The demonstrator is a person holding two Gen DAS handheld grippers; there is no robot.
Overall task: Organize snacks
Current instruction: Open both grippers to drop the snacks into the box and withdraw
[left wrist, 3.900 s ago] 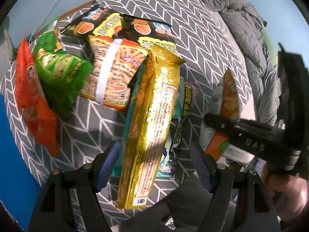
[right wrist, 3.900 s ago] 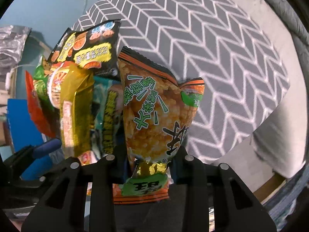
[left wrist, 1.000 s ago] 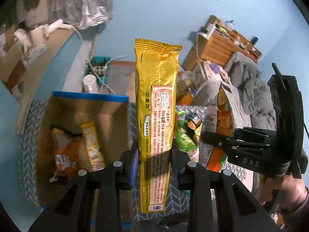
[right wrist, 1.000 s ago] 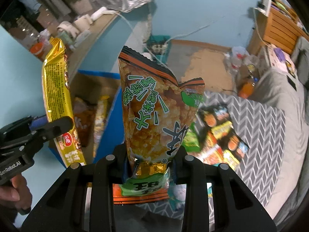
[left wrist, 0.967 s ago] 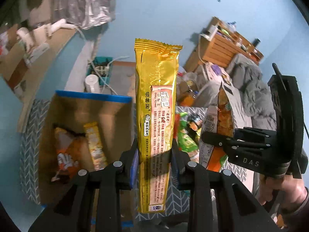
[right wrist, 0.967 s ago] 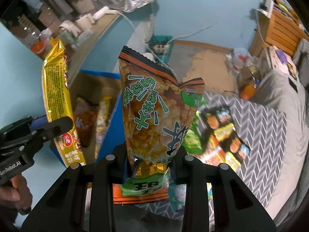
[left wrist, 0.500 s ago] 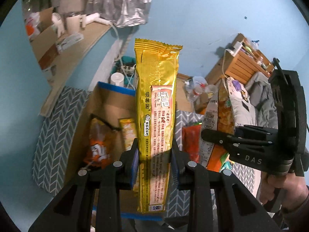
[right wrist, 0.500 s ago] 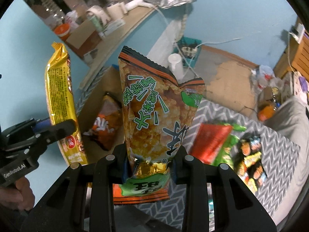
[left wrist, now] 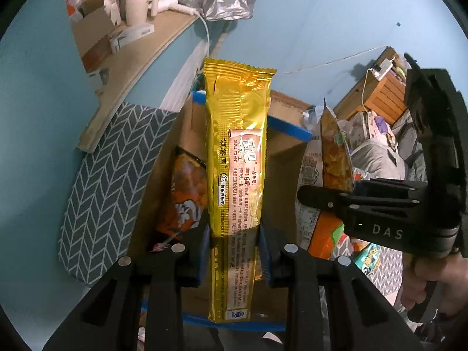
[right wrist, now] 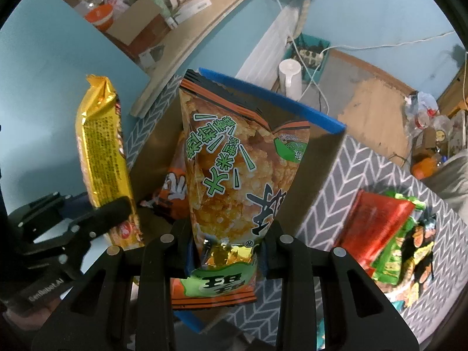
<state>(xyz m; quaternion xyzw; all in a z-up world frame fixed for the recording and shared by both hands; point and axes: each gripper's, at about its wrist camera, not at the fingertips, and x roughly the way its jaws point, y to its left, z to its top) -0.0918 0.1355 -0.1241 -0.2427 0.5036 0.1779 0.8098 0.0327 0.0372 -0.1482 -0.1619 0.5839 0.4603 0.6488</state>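
My left gripper (left wrist: 234, 248) is shut on a long gold snack packet (left wrist: 238, 158) and holds it upright over a cardboard box with blue-taped rims (left wrist: 288, 128). My right gripper (right wrist: 225, 251) is shut on an orange and green rice cracker bag (right wrist: 237, 175), upright over the same box (right wrist: 275, 99). An orange snack bag (left wrist: 182, 196) lies inside the box. In the right wrist view the left gripper (right wrist: 76, 219) and its gold packet (right wrist: 101, 149) sit at the left. In the left wrist view the right gripper (left wrist: 362, 204) sits at the right.
More snack bags, red (right wrist: 371, 228) and green (right wrist: 400, 251), lie on the grey chevron blanket (right wrist: 330, 204) right of the box. A cluttered wooden shelf (left wrist: 140, 44) runs along the blue wall at the upper left. A white cup (right wrist: 291, 79) and cables stand on the floor behind the box.
Both grippers have carried their snacks from the pile on the blanket over to the box. The box has come closer and now lies right beneath both packets.
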